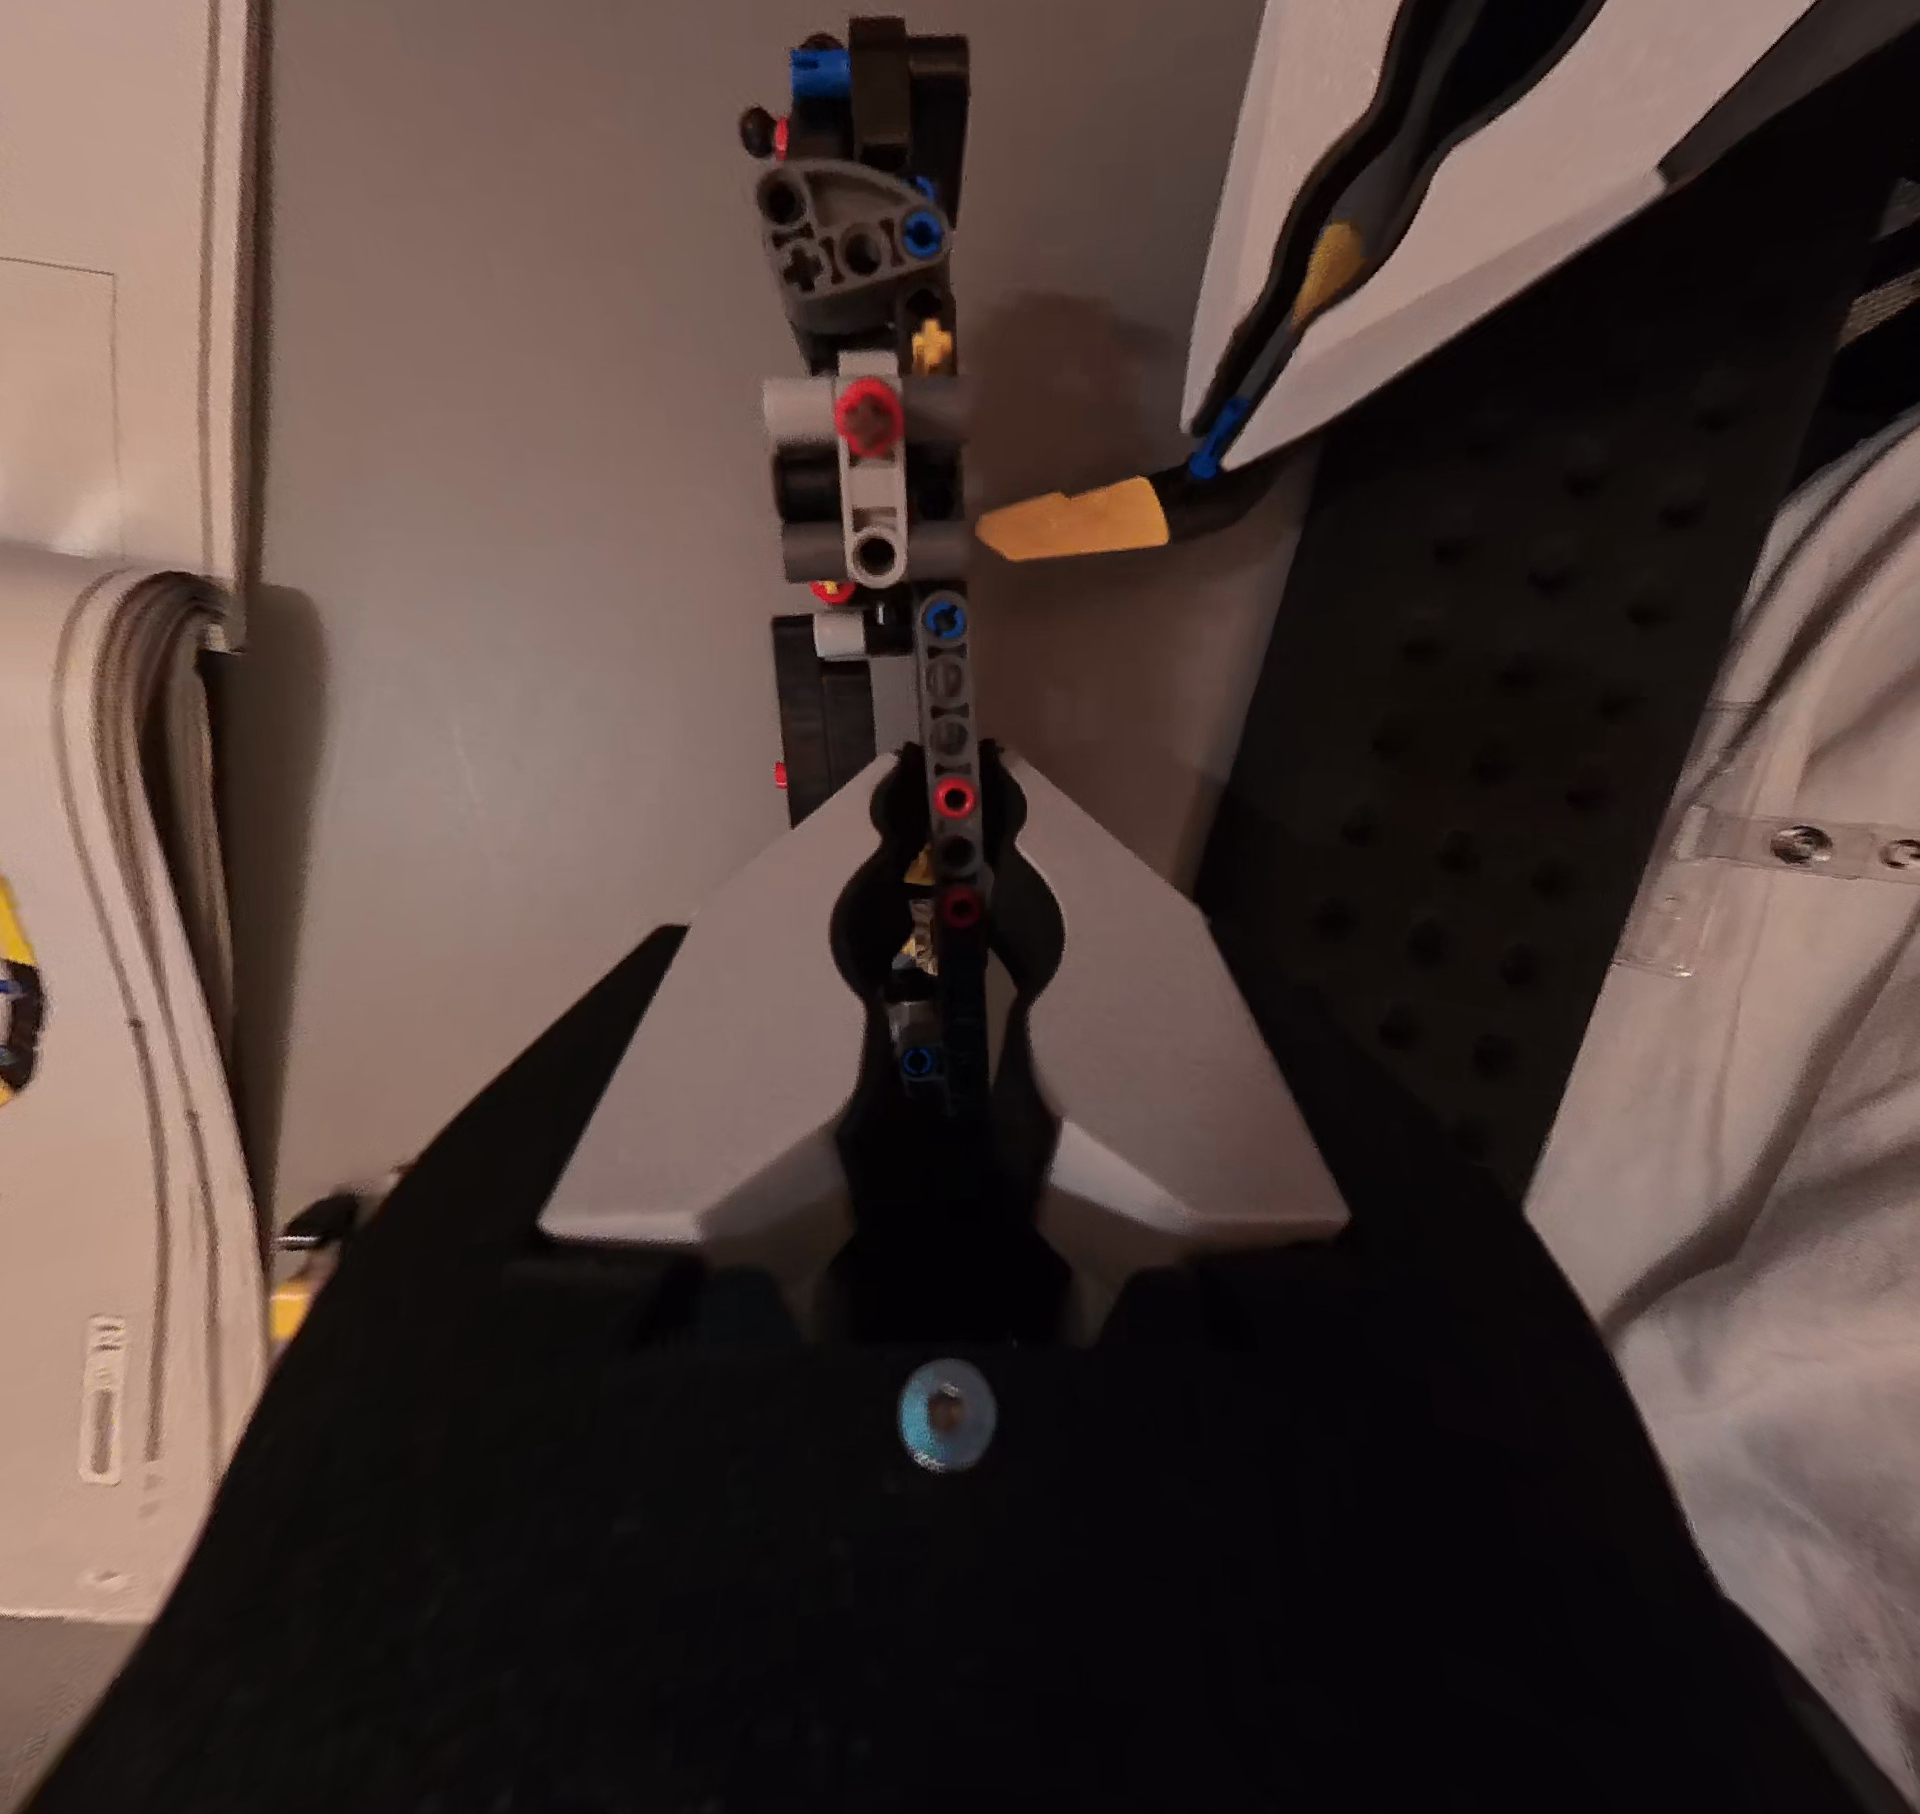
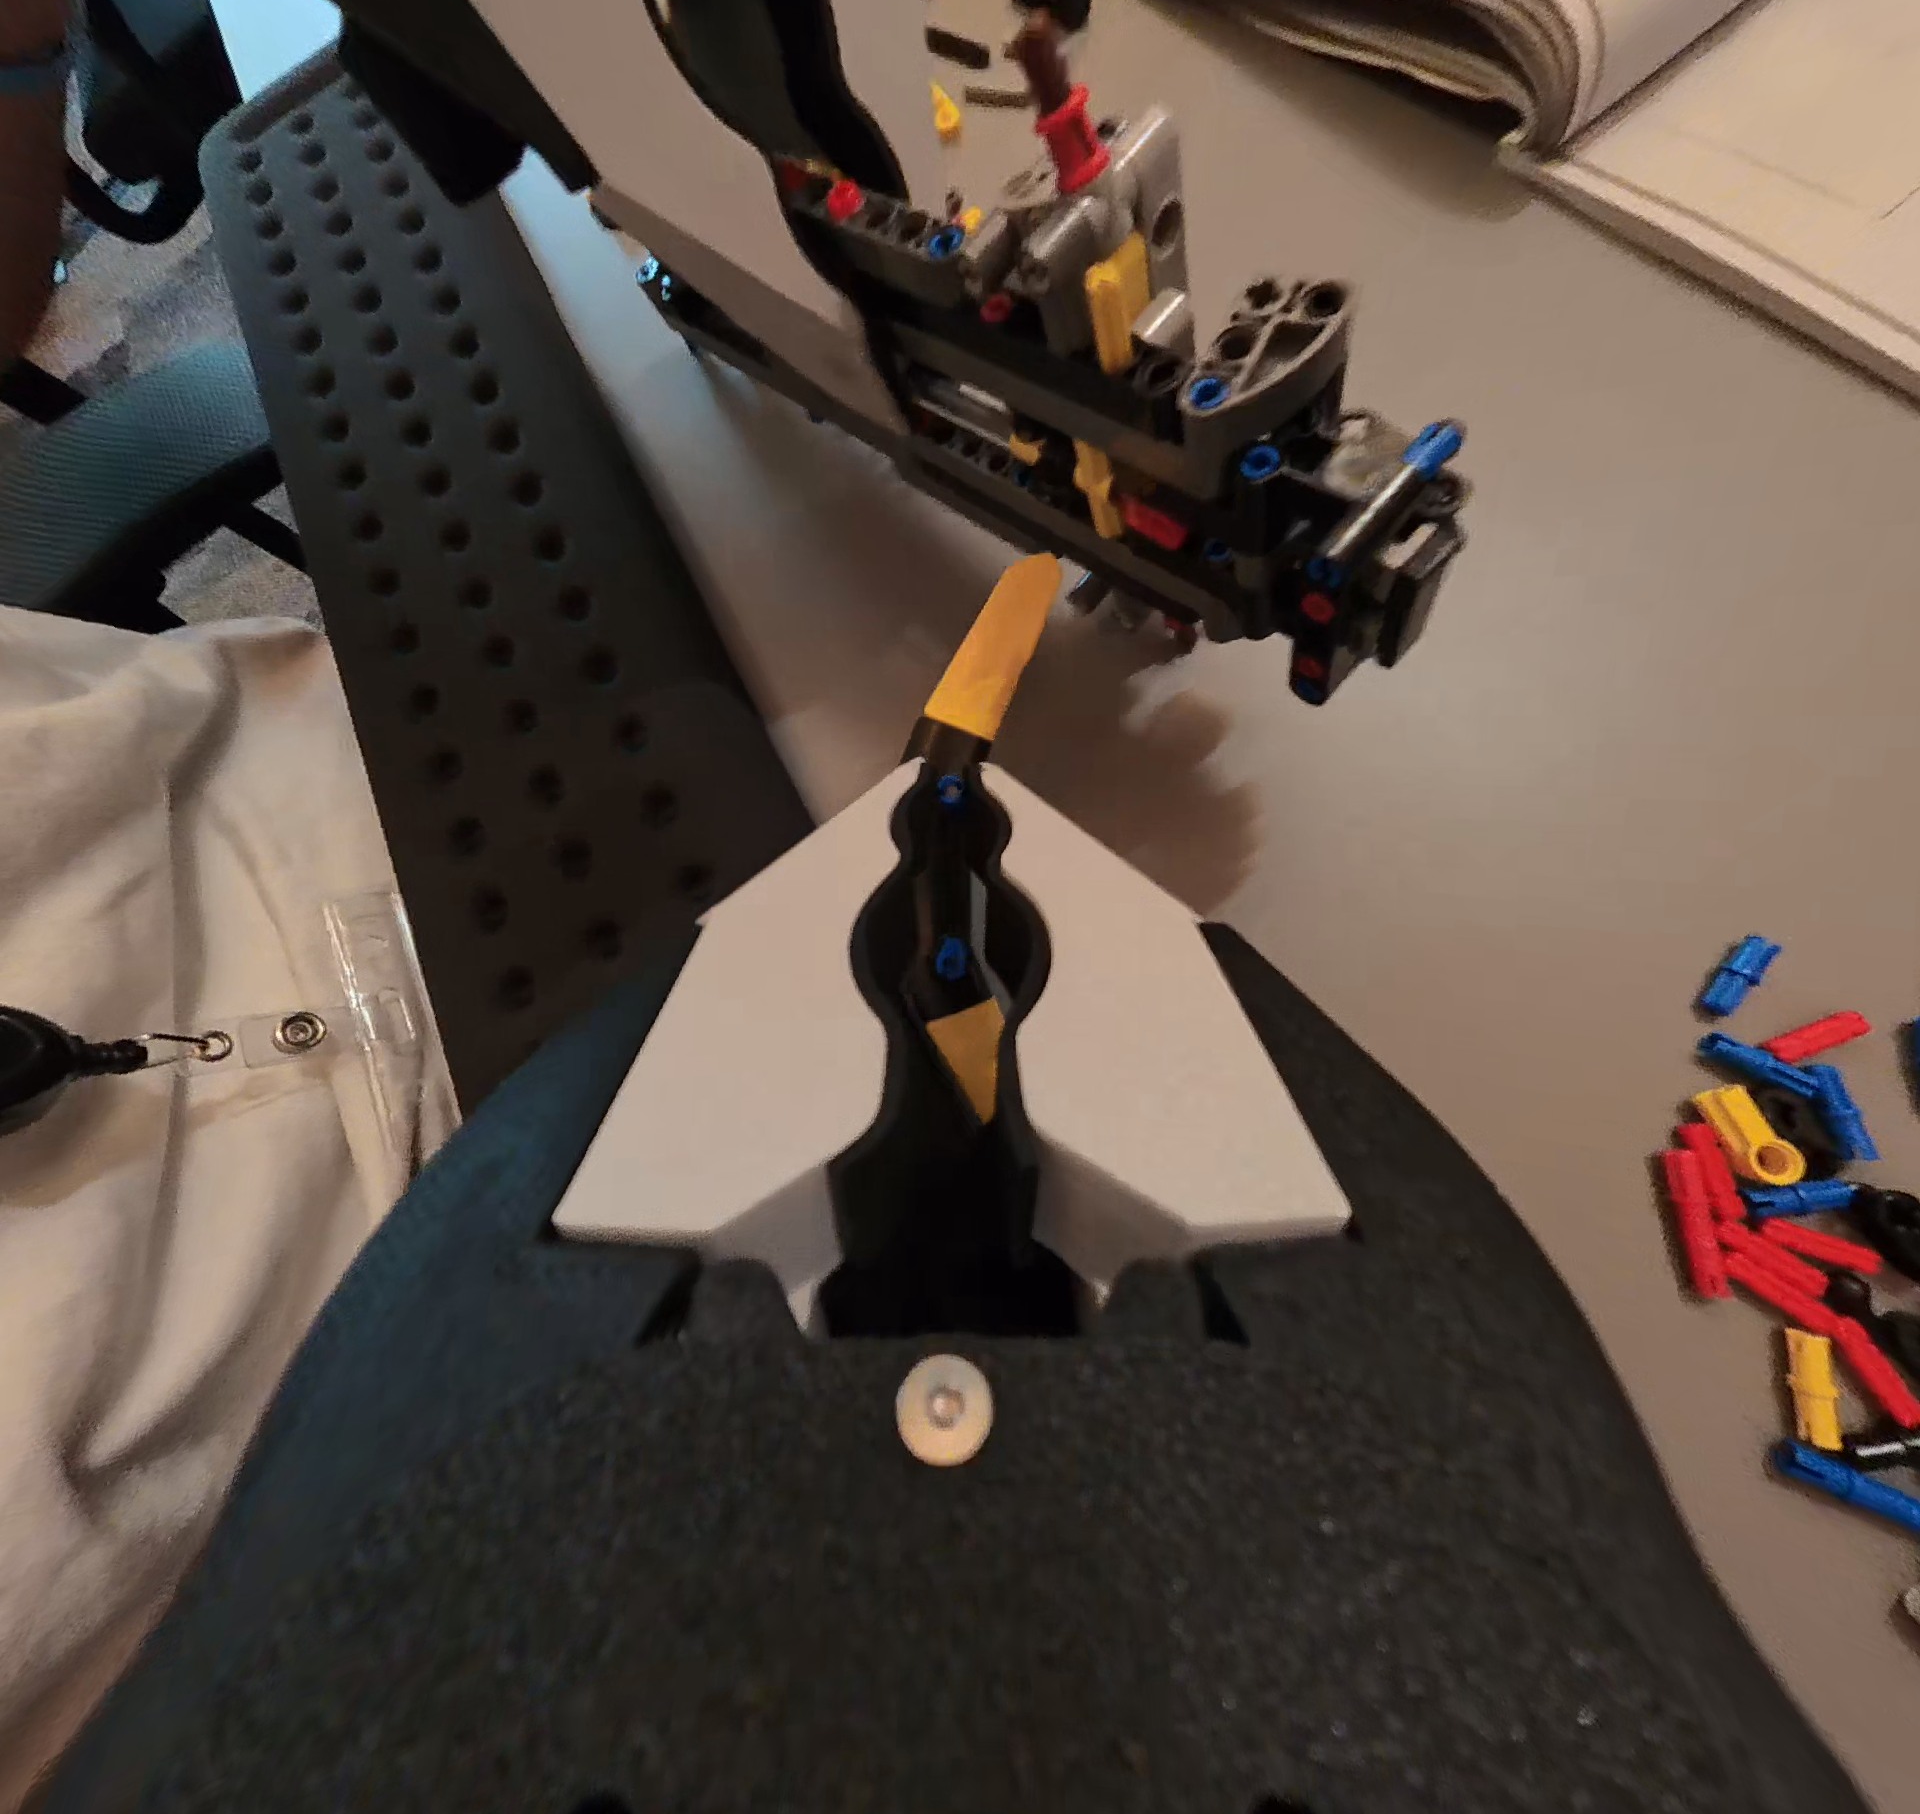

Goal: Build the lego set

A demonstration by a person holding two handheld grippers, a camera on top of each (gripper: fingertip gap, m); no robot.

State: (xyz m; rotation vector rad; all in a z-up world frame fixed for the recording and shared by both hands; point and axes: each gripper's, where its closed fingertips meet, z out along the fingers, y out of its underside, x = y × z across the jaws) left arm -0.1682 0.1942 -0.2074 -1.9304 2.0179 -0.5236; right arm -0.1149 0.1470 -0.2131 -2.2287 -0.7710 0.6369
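One model [image 1: 873,393], part-built, is hanging above the grey worktop [image 1: 520,517], pinched by the left claw [image 1: 951,756] on its grey beam. One black piece with yellow tips [image 2: 1003,642] is sitting clamped in the right claw [image 2: 951,777], its front tip pointing at the model's underside, just short of touching. One pile of loose pins [image 2: 1808,1214], red, blue and yellow, is lying on the worktop at right; count unclear. One open booklet [image 2: 1507,8] is lying beyond the model.
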